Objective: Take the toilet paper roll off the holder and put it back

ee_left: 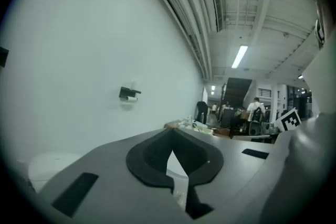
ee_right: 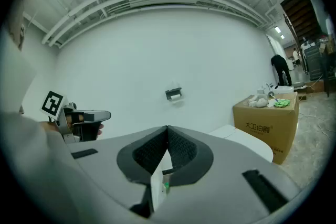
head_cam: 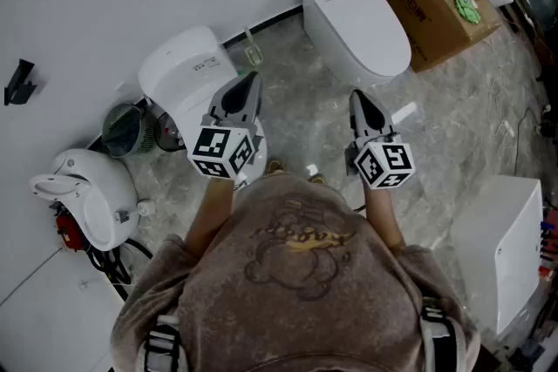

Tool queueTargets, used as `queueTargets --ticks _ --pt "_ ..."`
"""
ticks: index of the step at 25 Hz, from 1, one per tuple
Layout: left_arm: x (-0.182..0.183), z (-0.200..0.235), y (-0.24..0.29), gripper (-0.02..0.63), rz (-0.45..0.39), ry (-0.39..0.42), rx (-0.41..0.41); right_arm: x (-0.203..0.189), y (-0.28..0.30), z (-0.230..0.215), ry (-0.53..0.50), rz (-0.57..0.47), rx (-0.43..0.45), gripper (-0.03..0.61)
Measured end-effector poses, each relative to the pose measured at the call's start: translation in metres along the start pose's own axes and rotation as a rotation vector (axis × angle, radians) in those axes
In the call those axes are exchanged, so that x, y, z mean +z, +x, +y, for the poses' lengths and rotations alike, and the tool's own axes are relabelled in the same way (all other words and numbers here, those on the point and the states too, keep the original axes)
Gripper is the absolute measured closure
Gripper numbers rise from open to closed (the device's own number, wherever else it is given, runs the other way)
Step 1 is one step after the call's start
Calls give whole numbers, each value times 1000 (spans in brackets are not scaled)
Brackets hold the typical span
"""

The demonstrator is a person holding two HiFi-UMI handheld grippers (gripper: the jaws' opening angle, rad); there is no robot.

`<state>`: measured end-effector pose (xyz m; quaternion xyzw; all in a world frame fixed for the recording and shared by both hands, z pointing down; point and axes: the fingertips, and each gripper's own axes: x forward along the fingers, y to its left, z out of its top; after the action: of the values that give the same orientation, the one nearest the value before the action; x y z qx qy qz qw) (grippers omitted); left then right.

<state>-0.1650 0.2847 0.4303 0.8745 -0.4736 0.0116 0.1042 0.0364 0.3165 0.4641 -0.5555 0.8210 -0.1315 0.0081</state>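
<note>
Facing one black wall holder [ee_right: 172,92] with one white toilet paper roll [ee_right: 177,97], grey left gripper [head_cam: 253,79] and right gripper [head_cam: 356,97] are pinched closed, empty, near two white toilets [head_cam: 357,17].

Ahead of me, on the wall [ee_right: 157,55]: holder [ee_right: 173,92], roll [ee_right: 177,97] hung under it. On the floor [ee_right: 315,128], rightward: toilet [ee_right: 244,139], then box [ee_right: 269,115].

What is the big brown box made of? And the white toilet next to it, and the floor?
The brown box looks like cardboard: matte brown, printed letters on its side. The white toilet beside it looks like glazed ceramic, maybe a plastic lid: smooth, faintly shiny. The floor looks like stone or stone-patterned tile: grey with pale veins.
</note>
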Motion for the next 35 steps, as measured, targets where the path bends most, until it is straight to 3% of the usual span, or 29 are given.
queueTargets --ticks 19,27,35 --pt "-16 47 30 594 26 2 -102 -18 41 14 -2 -1 -75 583" --pt "-15 61 69 594 18 -5 -95 -14 72 -15 -2 -4 -80 583" --pt "4 76 140 594 3 -1 -77 4 125 -65 6 -6 -59 583"
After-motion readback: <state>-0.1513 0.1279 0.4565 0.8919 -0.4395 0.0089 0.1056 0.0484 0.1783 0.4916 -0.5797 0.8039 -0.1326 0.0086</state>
